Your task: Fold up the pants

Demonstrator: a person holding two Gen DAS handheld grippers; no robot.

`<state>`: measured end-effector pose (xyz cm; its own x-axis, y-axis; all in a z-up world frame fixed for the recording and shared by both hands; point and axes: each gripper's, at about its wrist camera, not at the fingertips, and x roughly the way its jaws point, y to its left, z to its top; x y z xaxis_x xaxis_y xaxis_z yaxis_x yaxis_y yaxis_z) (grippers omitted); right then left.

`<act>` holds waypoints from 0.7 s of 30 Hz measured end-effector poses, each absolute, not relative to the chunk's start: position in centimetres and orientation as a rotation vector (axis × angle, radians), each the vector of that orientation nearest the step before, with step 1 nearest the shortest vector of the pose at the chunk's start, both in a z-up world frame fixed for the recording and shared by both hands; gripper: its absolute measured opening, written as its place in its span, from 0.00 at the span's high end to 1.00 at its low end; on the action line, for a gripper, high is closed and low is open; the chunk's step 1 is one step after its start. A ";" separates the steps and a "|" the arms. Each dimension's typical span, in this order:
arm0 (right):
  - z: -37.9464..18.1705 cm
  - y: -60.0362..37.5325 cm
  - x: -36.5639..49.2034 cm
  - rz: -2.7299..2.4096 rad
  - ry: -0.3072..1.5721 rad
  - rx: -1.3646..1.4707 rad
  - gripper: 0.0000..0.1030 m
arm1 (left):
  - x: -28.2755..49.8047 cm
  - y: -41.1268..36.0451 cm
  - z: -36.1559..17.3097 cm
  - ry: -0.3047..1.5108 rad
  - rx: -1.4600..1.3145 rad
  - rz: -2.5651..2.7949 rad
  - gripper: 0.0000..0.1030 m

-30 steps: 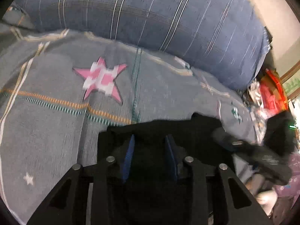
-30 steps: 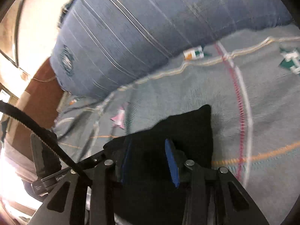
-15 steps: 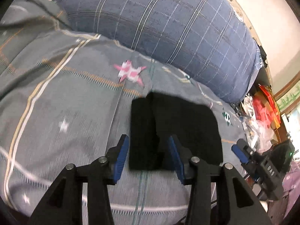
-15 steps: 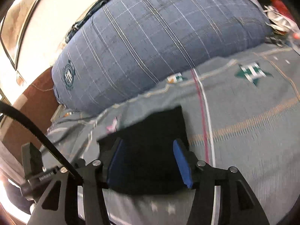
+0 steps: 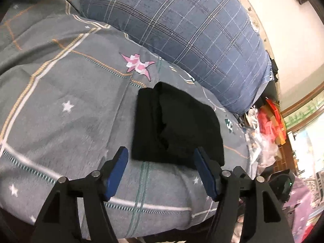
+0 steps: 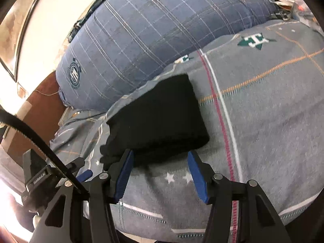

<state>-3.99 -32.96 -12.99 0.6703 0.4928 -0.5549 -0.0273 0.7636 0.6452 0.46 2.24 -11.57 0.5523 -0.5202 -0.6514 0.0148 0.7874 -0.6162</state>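
The black pants (image 5: pixel 178 129) lie folded into a thick rectangular bundle on the grey patterned bed cover (image 5: pixel 60 105). My left gripper (image 5: pixel 162 158) hovers just short of the bundle's near edge, its jaws opening, with nothing between the blue pads. In the right wrist view the same bundle of pants (image 6: pixel 160 119) rests ahead of my right gripper (image 6: pixel 160 162), which stands open and apart from the cloth. The other gripper's blue tip (image 6: pixel 85 175) shows at the lower left of that view.
A large blue plaid bolster (image 5: pixel 182 32) runs along the back of the bed, close behind the bundle. Clutter of red and white bags (image 5: pixel 267 121) sits past the bed's right end. A brown headboard (image 6: pixel 40 105) stands at the other end.
Both grippers have let go of the pants and drawn back toward the bed's near edge. Their jaws spread wider, and the folded bundle now lies free on the cover.
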 end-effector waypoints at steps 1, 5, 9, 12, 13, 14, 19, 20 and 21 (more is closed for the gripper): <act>-12.8 -33.1 -3.6 0.317 0.789 0.643 0.40 | 1.4 2.1 -11.6 0.954 -0.593 -0.347 0.35; -12.4 -34.5 -0.2 0.291 0.787 0.591 0.39 | 4.9 1.5 -12.4 0.984 -0.544 -0.357 0.33; -14.0 -35.5 4.9 0.293 0.840 0.594 0.38 | 8.4 0.0 -14.3 1.057 -0.477 -0.367 0.29; -15.5 -35.1 8.0 0.325 0.896 0.618 0.38 | 9.4 -1.2 -14.9 1.079 -0.488 -0.414 0.25; -16.0 -34.8 8.7 0.343 0.916 0.627 0.39 | 9.3 -1.7 -14.7 1.090 -0.468 -0.420 0.25; -16.6 -34.3 9.4 0.387 0.941 0.644 0.42 | 9.2 -2.0 -14.6 1.092 -0.459 -0.429 0.28; -15.1 -33.6 8.6 0.487 0.940 0.703 0.71 | 7.3 -1.7 -12.3 1.040 -0.480 -0.489 0.38; -14.2 -33.5 8.2 0.504 0.928 0.704 0.72 | 7.1 -1.4 -11.9 1.026 -0.493 -0.501 0.38; -13.5 -33.3 8.1 0.523 0.918 0.703 0.72 | 6.9 -1.1 -11.1 1.000 -0.510 -0.513 0.38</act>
<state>8.07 -33.31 -13.45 0.5126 0.6752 -0.5305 -0.1118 0.6650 0.7384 6.88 -1.11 -11.07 0.4448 -0.6165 -0.6497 0.1681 0.7700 -0.6155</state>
